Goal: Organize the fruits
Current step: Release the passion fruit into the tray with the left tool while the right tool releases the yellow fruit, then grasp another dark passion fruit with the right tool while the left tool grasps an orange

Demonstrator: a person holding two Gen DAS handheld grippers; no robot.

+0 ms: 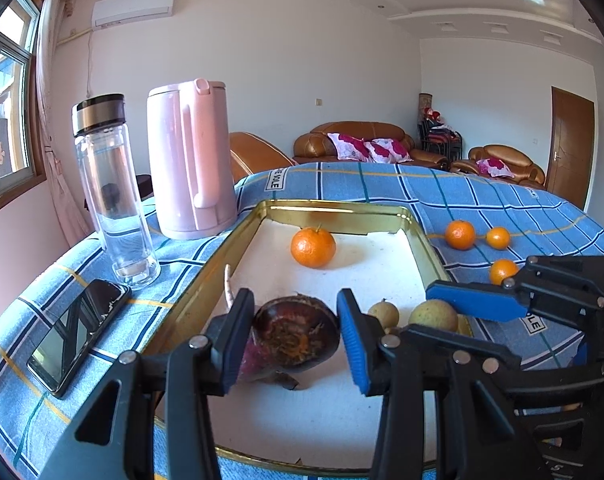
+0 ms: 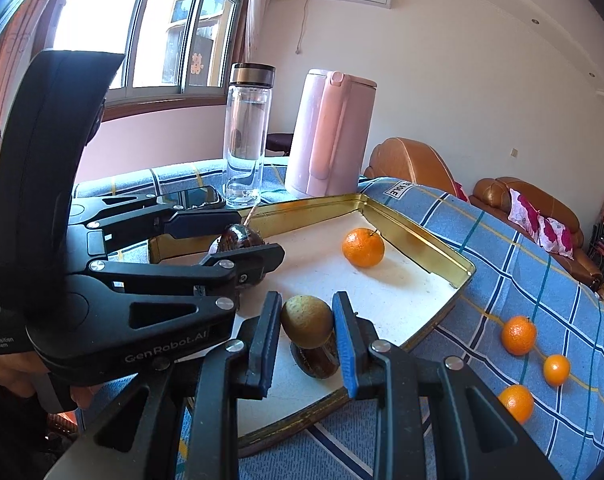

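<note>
Both grippers hung low over the near end of the gold tray (image 1: 419,236), angled in toward each other. The left gripper (image 1: 298,338) had its jaws spread around a dark purple fruit (image 1: 296,338) lying on the tray's white liner, the left pad touching it, the right pad a little apart. The right gripper (image 2: 306,338) had its jaws pinching a yellow-green fruit (image 2: 306,322), with a dark brown fruit (image 2: 317,358) just beneath it. One orange (image 1: 313,247) sat alone toward the far end of the tray; three more oranges (image 1: 459,234) lay on the cloth to its right.

The left gripper's body read "GenRobot.AI" and "Data Acquisition System". A white tag on the checked blue cloth (image 1: 361,184) over the desk read partly "OLE".

Far left on the desk stood a pink kettle (image 1: 190,160) and a clear bottle (image 1: 114,192), with a phone (image 1: 78,332) lying nearer. Behind were brown leather sofas (image 1: 361,140), a window (image 2: 150,24), a wall air conditioner (image 1: 133,9) and a wooden door (image 1: 571,144).
</note>
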